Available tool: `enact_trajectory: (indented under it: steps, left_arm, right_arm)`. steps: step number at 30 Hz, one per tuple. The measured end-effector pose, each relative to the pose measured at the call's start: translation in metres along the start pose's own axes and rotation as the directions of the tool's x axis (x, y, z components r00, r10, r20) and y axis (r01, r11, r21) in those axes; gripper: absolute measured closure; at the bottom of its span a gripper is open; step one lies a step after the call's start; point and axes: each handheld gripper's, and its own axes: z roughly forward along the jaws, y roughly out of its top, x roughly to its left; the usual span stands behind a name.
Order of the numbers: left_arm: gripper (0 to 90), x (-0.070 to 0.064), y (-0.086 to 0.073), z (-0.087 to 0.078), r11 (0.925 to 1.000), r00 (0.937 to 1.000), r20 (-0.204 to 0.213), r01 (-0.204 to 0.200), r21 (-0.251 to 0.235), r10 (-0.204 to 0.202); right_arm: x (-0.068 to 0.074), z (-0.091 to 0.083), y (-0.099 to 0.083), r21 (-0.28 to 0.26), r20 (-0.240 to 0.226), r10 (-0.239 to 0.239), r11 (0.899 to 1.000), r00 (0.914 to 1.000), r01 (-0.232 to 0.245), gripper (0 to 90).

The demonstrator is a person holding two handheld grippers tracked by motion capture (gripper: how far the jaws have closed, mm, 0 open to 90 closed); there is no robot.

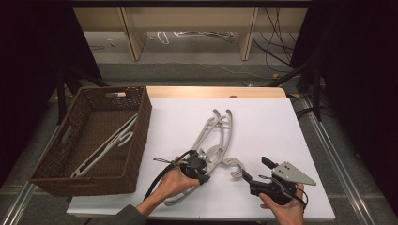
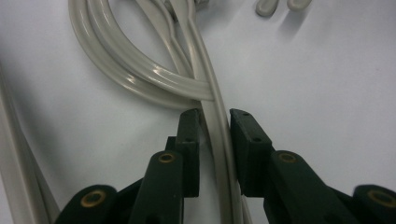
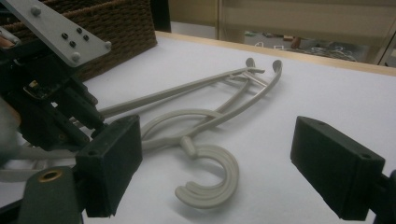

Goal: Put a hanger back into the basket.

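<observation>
A white desk (image 1: 263, 122) is seen, with a basket (image 1: 141, 126) at its left edge. Grey hangers (image 1: 217, 136) are laid near the front middle. One hanger bar is straddled by the left gripper (image 2: 214, 122), not yet clenched. The right gripper (image 3: 215, 154) is held wide open beside the hook (image 3: 212, 175).

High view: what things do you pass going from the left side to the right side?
Brown woven wicker basket → left gripper over the grey plastic hangers on the white table → right gripper with its grey three-cornered plate.
</observation>
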Motion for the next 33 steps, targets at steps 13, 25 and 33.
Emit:
enact_trajectory:
  steps: [13, 25, 33]
  left_arm:
    - [81.2, 0.018, -0.004, -0.019, 0.9929, 0.9931, 0.071, 0.098, -0.067, -0.094]
    - [81.4, 0.034, -0.008, -0.045, 0.9355, 0.9661, 0.125, 0.251, -0.249, -0.226]
    - [81.4, 0.04, -0.007, -0.064, 0.9043, 0.9585, 0.142, 0.281, -0.321, -0.247]
  right_arm:
    - [0.0, -0.002, 0.0, 0.009, 0.013, -0.005, 1.0, 0.9999, 0.005, 17.6]
    - [-0.001, -0.002, 0.0, 0.006, 0.012, -0.002, 1.0, 0.9999, 0.002, 17.6]
    - [0.0, -0.002, 0.0, 0.004, 0.013, -0.001, 1.0, 0.9999, 0.001, 17.6]
